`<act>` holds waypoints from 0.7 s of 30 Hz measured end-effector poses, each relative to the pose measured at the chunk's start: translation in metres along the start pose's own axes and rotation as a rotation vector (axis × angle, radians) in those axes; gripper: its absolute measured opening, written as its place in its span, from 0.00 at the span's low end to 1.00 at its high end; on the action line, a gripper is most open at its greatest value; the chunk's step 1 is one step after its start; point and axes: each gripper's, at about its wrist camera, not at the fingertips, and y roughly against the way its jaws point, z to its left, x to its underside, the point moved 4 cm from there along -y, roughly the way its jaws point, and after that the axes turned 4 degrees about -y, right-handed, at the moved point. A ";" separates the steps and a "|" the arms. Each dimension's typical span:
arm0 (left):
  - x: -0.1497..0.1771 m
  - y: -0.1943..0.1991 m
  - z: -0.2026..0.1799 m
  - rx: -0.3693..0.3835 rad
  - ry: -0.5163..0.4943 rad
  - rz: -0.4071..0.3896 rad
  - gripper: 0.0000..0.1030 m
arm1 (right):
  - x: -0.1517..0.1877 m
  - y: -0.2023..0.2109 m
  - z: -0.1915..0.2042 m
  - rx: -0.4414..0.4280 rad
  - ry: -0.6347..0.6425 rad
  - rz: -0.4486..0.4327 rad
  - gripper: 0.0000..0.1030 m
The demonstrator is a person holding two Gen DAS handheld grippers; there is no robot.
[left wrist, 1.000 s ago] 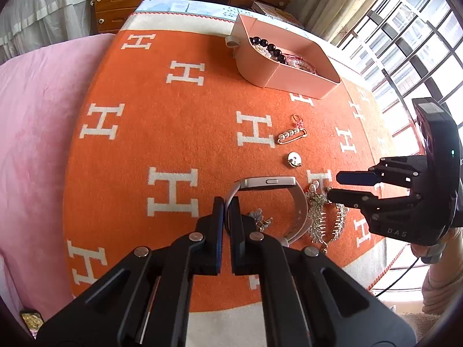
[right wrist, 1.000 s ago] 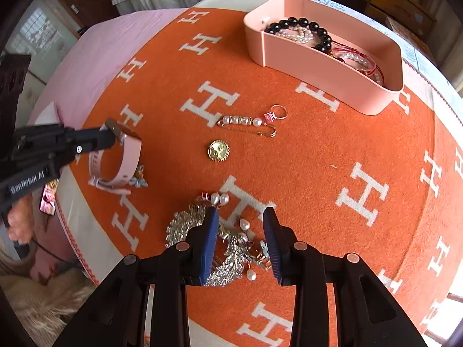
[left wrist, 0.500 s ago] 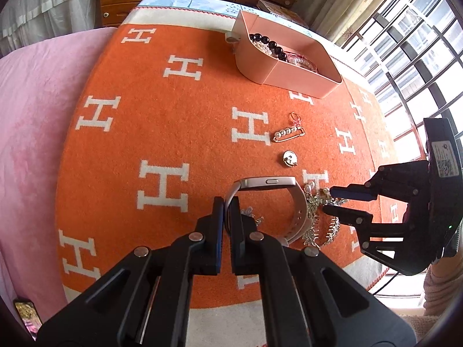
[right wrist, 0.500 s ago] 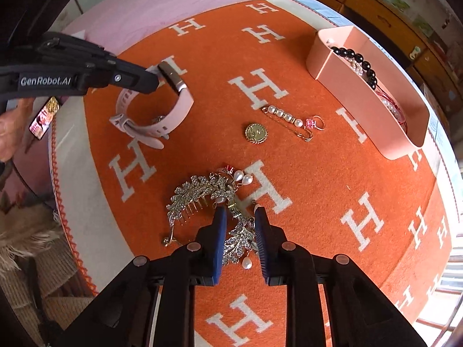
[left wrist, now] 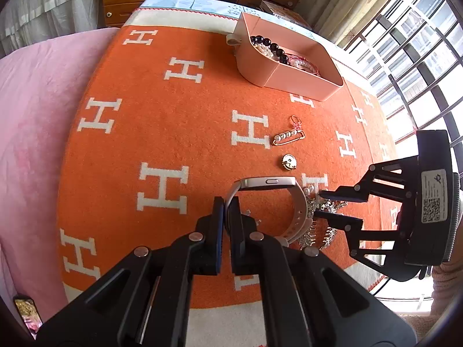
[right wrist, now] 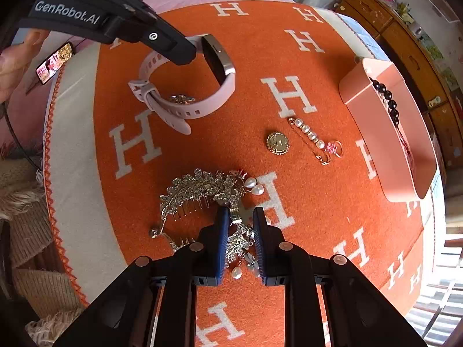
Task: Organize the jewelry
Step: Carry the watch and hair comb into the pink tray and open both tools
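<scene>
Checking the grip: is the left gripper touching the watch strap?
Touching. The left wrist view shows the left gripper pinching the watch strap between its shut fingers.

A pink watch (right wrist: pixel 185 92) lay strap-looped at left, a crystal comb (right wrist: pixel 202 193) near, a gold button (right wrist: pixel 277 142) and pearl pin (right wrist: pixel 314 138) between, beads in the far pink tray (right wrist: pixel 385 133).

On the orange blanket (right wrist: pixel 318 217): one pink smartwatch (right wrist: pixel 188 86), one silver leaf hair comb with pearl drops (right wrist: pixel 202 190), one round gold brooch (right wrist: pixel 277 143), one pearl safety-pin brooch (right wrist: pixel 314 138), one small silver charm (right wrist: pixel 181 99) inside the watch loop. One pink tray (right wrist: pixel 399 150), holding one black bead bracelet (left wrist: pixel 267 44) plus pearl and red strands, number unclear. Two grippers: left gripper (left wrist: pixel 227 205), right gripper (right wrist: pixel 238 217). One phone (right wrist: pixel 53 62) at the edge.
</scene>
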 end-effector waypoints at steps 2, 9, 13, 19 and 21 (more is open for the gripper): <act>0.000 0.000 0.002 -0.001 0.005 0.002 0.01 | -0.004 0.003 0.009 0.013 0.028 -0.001 0.17; -0.001 0.002 0.003 -0.004 0.009 -0.002 0.01 | -0.002 0.005 0.025 0.005 0.010 -0.001 0.08; -0.003 0.008 0.000 -0.004 0.000 -0.013 0.01 | 0.004 0.011 0.011 -0.031 -0.121 -0.027 0.07; -0.021 0.027 -0.012 -0.020 -0.034 -0.056 0.01 | 0.013 0.060 -0.021 -0.024 -0.287 -0.147 0.07; -0.033 0.038 -0.019 -0.026 -0.048 -0.085 0.01 | 0.015 0.082 -0.036 -0.009 -0.345 -0.194 0.07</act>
